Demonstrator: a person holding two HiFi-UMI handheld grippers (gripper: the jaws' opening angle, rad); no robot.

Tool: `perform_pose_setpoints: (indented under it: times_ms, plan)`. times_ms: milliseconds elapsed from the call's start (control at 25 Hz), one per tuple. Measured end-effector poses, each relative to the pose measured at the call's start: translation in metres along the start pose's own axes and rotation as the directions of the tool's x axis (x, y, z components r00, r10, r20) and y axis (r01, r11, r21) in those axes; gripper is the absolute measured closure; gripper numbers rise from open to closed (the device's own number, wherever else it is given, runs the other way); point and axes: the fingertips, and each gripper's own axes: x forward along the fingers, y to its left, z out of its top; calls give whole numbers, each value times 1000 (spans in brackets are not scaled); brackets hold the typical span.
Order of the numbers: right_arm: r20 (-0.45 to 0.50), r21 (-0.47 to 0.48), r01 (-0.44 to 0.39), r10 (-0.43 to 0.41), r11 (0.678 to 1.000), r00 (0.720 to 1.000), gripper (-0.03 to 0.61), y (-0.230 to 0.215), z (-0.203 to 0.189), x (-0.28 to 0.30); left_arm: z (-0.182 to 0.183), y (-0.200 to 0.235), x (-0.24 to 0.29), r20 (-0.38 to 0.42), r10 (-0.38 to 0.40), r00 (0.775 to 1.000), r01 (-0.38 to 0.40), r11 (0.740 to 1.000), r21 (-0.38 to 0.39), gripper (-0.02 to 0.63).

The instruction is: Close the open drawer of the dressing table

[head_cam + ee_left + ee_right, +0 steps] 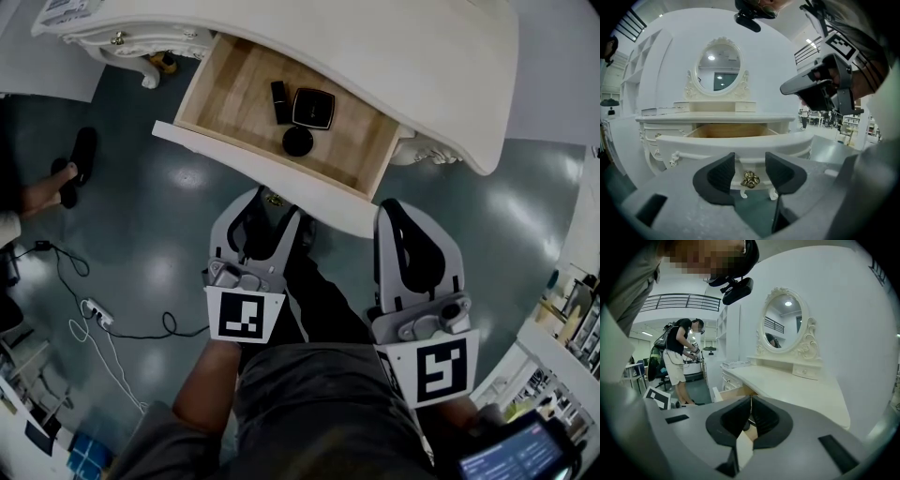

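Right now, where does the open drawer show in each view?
Head view: drawer, top centre, under the table edge.
Left gripper view: drawer, centre, just above the jaws.
Right gripper view: drawer, left of centre, just above the jaws.
Shared landmark: the white table top, in all three.

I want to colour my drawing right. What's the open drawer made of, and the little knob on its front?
The drawer looks like wood: bare tan inside with grain lines, painted glossy cream outside. The knob looks like metal, gold and shiny, maybe brass, though I can't be sure.
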Motion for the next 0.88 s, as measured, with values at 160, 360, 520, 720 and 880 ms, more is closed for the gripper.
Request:
perform_pose_setpoints:
  times_ms: [160,360,520,720,880]
  plan:
    - [2,-2,12,-12,1000,1000,563,-6,0,0,2,1,8,-6,-8,1000,8,1000,8,396]
    - [-9,4,25,-25,1000,1000,563,-3,-2,-4,3,0,7,0,-21,1000,21,1000,2,396]
    - [-15,11,39,-39,999,999,563,-8,-3,-2,6,3,18,-1,-36,999,36,999,8,397]
    - [-16,27,70,-70,997,997,563,-13,-4,-3,9,5,26,4,-53,999,53,999,7,399]
    - [-31,30,88,-87,996,996,563,-19,-8,-4,12,8,34,7,-60,998,60,998,-3,399]
